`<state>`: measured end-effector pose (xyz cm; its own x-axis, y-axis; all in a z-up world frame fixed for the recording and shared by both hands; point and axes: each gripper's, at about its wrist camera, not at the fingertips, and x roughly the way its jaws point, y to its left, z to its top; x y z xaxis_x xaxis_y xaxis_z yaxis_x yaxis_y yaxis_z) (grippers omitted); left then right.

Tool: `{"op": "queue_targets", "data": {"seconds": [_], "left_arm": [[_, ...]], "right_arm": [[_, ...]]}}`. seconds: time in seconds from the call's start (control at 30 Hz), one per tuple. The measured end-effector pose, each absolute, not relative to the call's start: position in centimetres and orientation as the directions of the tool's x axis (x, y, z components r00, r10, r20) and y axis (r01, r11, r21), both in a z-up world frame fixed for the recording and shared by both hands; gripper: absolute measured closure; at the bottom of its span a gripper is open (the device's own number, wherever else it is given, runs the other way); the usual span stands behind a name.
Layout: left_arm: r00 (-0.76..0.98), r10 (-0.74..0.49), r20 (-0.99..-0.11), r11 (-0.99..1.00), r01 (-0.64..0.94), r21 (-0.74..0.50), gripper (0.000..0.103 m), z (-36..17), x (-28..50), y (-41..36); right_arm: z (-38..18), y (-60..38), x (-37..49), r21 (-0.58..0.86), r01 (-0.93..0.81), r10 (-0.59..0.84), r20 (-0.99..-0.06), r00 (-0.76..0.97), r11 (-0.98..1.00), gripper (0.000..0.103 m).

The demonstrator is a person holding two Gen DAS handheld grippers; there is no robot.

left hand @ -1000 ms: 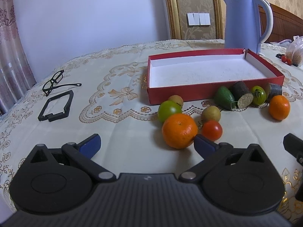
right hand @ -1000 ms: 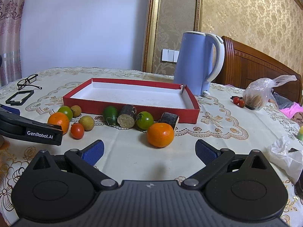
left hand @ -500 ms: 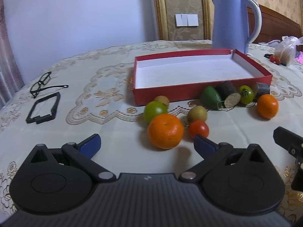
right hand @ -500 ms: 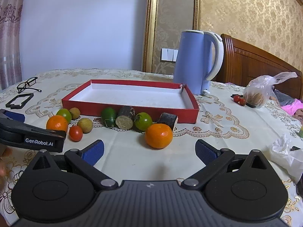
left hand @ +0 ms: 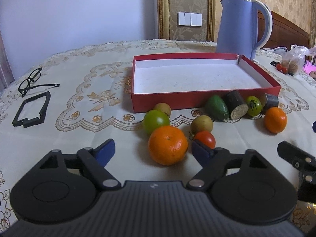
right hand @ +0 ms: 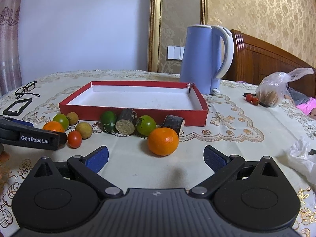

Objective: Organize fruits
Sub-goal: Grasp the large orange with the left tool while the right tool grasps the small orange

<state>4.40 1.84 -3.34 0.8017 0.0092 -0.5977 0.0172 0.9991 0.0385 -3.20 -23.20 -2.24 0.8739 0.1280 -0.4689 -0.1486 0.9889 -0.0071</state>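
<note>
A red tray [left hand: 205, 99] with a white floor is seen at the centre of the left wrist view, and nothing is held in it. Along its near wall, in the lower middle of the frame, the fruits are scattered on the tablecloth [left hand: 83, 130]: a near orange [left hand: 167, 145], a green tomato [left hand: 156, 120], a red tomato [left hand: 205, 139], two small brown fruits [left hand: 201, 124], a green avocado-like fruit [left hand: 216, 107], two dark cut cane pieces [left hand: 236, 106], another green tomato [left hand: 253, 105] and a second orange [left hand: 275, 120]. The left gripper [left hand: 151, 150] is spread wide and grips nothing; the near orange lies between its blue fingertips, though contact cannot be judged. In the right wrist view, the right gripper [right hand: 156, 158] is likewise released, with the second orange just ahead of it. A blue kettle [right hand: 205, 59] stands behind the tray at upper right; glasses [left hand: 31, 82] and a black frame [left hand: 31, 109] are found at the left edge, and a plastic bag [right hand: 276, 88] at the right.
</note>
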Motion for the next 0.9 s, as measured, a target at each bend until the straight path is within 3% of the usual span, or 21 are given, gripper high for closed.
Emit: {"op": "queue_targets", "data": {"seconds": [0.1,0.23,0.5,0.73,0.8,0.9], "left_arm": [[0.784,-0.021,-0.620,0.999,0.038,0.013,0.047,-3.6,4.8,1.9],[0.788,-0.046,-0.614,0.998,0.056,-0.002,0.063,-3.4,4.6,1.7],[0.789,-0.048,-0.612,0.999,0.050,-0.014,0.064,-3.2,4.4,1.8],[0.838,0.007,-0.545,0.998,0.024,0.050,0.064,-1.9,2.9,1.7],[0.852,0.026,-0.522,0.997,0.015,0.074,0.064,-1.5,2.5,1.6],[0.856,0.025,-0.517,0.998,0.010,0.066,0.064,-1.3,2.4,1.9]], "right_arm": [[-2.4,-23.3,-3.0,0.005,-0.149,0.134,-0.475,0.870,0.989,0.000],[-2.4,-23.7,-2.9,0.038,-0.158,0.156,-0.478,0.864,0.987,0.000],[-2.5,-23.8,-2.4,0.047,-0.162,0.164,-0.489,0.857,0.986,0.000],[-2.2,-23.5,-1.4,-0.018,-0.173,0.142,-0.487,0.862,0.985,0.001],[-2.1,-23.5,-0.7,-0.020,-0.177,0.144,-0.495,0.857,0.984,0.004],[-2.3,-23.4,0.8,-0.023,-0.187,0.147,-0.525,0.838,0.982,0.022]]}}
